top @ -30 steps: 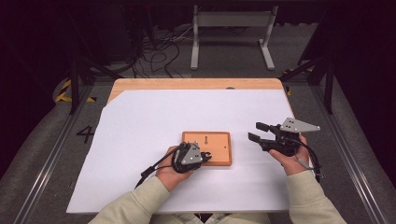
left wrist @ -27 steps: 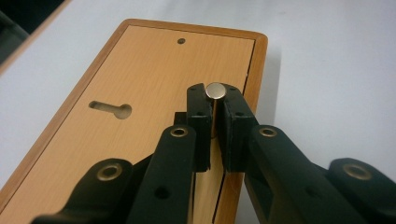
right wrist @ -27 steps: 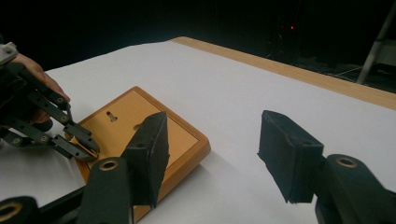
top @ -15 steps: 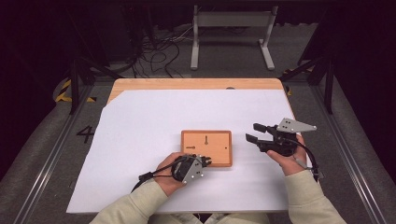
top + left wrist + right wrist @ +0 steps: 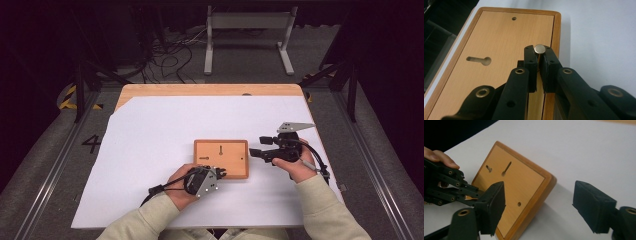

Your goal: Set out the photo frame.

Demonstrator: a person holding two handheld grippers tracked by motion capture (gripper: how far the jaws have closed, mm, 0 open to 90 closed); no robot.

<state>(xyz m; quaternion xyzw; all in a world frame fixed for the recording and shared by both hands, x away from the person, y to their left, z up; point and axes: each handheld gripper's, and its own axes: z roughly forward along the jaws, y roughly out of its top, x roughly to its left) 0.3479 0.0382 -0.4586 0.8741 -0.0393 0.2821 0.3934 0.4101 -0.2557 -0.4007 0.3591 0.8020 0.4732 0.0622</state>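
Since the earlier frame the left gripper (image 5: 218, 173) has slid from over the wooden board (image 5: 221, 158) back to its near edge, while the right gripper (image 5: 256, 147) has come in toward the board's right side, and its jaws have just been opening with nothing between them.

That board lies flat on the white sheet (image 5: 150, 150) near the middle of the table (image 5: 150, 91), a framed plaque back with keyhole slots (image 5: 479, 60) and a small round hole (image 5: 514, 18). It looks stiff and fairly light, with a smooth face that pads would slip on; the raised rim (image 5: 541, 195) is the sounder place to pinch, from opposite sides.

A small metal pin (image 5: 540, 48) with a flat round head is clamped between the left gripper's pads (image 5: 531, 65), just above the board's edge. It is hard, slick and tiny, so I judge it could twist or pop out if the grip loosens; holding it just below the head, as now, seems right.
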